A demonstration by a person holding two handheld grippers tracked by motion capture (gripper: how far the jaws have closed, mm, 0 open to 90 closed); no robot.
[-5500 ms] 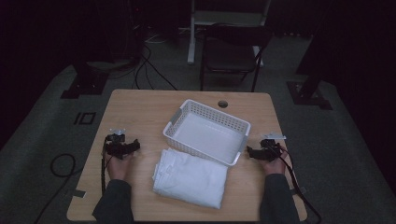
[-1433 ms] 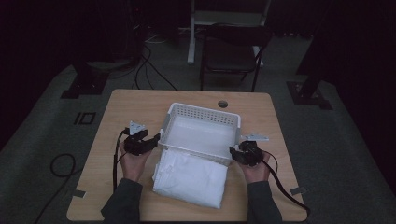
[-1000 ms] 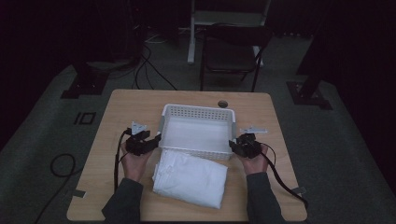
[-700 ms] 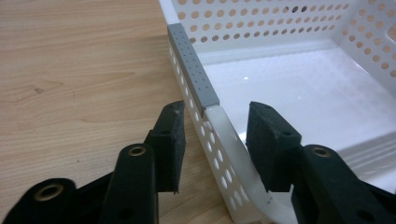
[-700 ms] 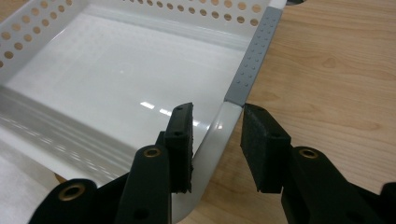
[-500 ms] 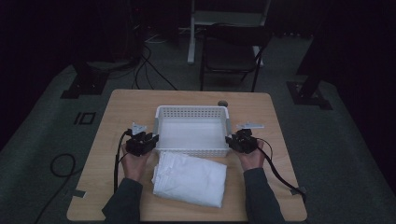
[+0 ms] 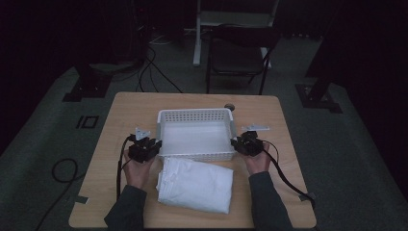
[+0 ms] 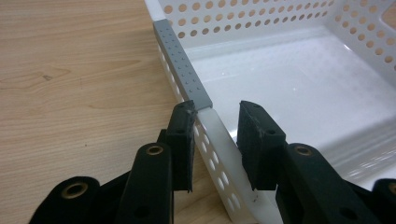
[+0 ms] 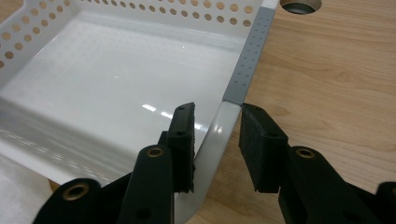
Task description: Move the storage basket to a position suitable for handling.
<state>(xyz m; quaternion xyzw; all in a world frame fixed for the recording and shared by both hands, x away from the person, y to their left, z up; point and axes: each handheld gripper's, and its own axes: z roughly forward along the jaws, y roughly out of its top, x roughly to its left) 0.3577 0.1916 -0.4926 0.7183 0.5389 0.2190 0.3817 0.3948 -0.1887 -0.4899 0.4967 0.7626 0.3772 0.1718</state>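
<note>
A white perforated basket [image 7: 195, 114] with grey grip strips on its short rims sits square in the middle of the wooden table [image 7: 130, 110]. My left gripper [image 7: 156, 144] is at its left end. In the left gripper view the left gripper [image 8: 215, 126] has its jaws closed astride the white rim [image 8: 184, 70], one inside the basket and one outside. My right gripper [image 7: 235, 142] is at the right end. In the right gripper view the right gripper [image 9: 217, 128] clamps the rounded rim [image 9: 247, 60] the same way. The basket is empty.
A folded white cloth [image 7: 195, 185] lies on the table just in front of the basket, between my forearms. A round cable hole [image 7: 229, 106] is behind the basket's right corner. A dark chair [image 7: 238, 53] and cables stand on the floor beyond the table.
The basket has turned from skewed to square with the table edge. Both grippers came in from the table's sides to its two short ends and closed over the rims.
</note>
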